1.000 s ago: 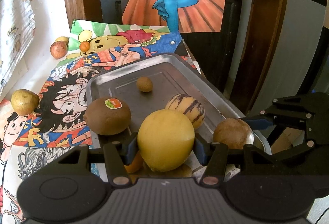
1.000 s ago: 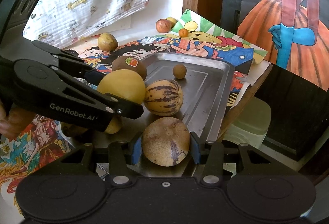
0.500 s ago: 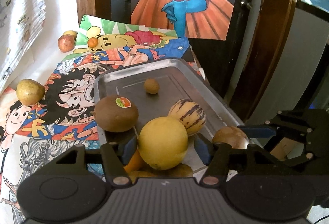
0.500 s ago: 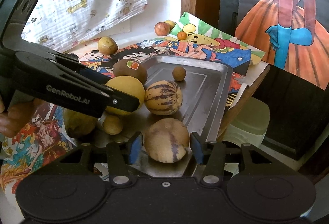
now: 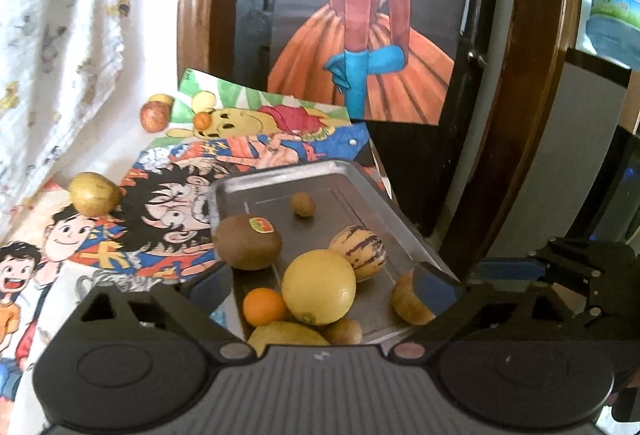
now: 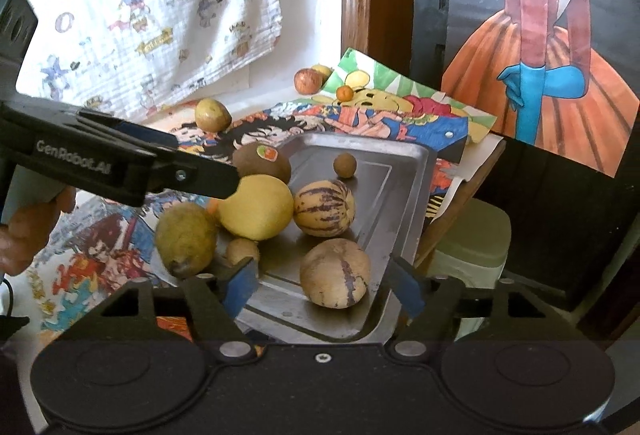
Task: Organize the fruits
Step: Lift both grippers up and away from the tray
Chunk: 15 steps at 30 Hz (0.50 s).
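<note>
A metal tray (image 6: 404,195) is loaded with most of the fruit: a big yellow round fruit (image 6: 256,207) sits mid-tray, touching a striped pepino-looking melon (image 6: 324,209) on its right. A kiwi (image 6: 262,163) with a small orange-and-green sticker (print too tiny to be read) is parked at the tray's left rim. A little brown ball of a fruit (image 6: 345,165) is set apart toward the far end. Near the front, a tan fruit with purple streaks (image 6: 334,273) is found between the fingers of the right gripper (image 6: 320,283), which are spread wide, nothing pinched. A dull green-yellow fruit (image 6: 186,237) and a small brown one (image 6: 242,251) are crowded at the near left edge, and a small orange (image 5: 264,307) is seen tucked beside the yellow one in the left wrist view.

The left gripper (image 5: 320,285) is also held open, both jaws well apart above the near fruit; "GenRobot.AI" can be read on its side in the right wrist view. A person's fingers (image 6: 30,231) are seen on its handle.

Off the tray, on a cartoon-print cover (image 5: 96,251), are left a yellowish fruit (image 5: 94,194), a red apple (image 5: 154,115) with a yellow fruit behind it, and a tiny orange (image 5: 203,120). A cartoon cloth (image 6: 140,7) is hung on the wall, and a drawing of an orange skirt (image 6: 560,103) is stuck behind.
</note>
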Tool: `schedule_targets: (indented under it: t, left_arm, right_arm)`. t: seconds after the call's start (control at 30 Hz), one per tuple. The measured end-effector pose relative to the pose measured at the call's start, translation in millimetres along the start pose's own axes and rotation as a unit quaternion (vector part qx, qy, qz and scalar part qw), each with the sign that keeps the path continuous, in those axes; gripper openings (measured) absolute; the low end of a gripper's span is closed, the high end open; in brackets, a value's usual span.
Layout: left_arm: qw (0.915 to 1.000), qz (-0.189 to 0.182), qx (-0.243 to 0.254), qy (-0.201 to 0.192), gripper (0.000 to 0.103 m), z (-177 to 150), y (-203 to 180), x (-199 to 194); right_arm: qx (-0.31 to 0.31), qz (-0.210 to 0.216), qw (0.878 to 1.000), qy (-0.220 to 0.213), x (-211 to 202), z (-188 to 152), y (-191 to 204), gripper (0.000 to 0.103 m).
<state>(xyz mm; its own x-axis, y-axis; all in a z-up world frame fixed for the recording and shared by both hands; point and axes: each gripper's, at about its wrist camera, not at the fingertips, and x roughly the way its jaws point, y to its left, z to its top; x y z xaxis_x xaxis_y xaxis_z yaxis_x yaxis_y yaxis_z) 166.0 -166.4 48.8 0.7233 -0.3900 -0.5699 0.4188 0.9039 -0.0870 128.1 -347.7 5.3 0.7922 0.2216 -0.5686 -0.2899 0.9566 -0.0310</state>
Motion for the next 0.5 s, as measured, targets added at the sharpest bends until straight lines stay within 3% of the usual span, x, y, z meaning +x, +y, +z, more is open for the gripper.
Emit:
schedule_targets:
  t: [0.3,0.5]
  left_arm:
    - [0.9990,0.020,-0.036,-0.018,0.103,-16.3,11.4,-49.2]
    - [0.9983,0.028,-0.049,-0.015,0.103,-33.3,15.8,-78.8]
  right_arm:
    - [0.028,0.004,0.999,-0.023,-39.5,-4.2,22.6,0.099]
    - [0.036,-0.009,0.999,-0.026,-71.7,-7.4,42.4,0.101]
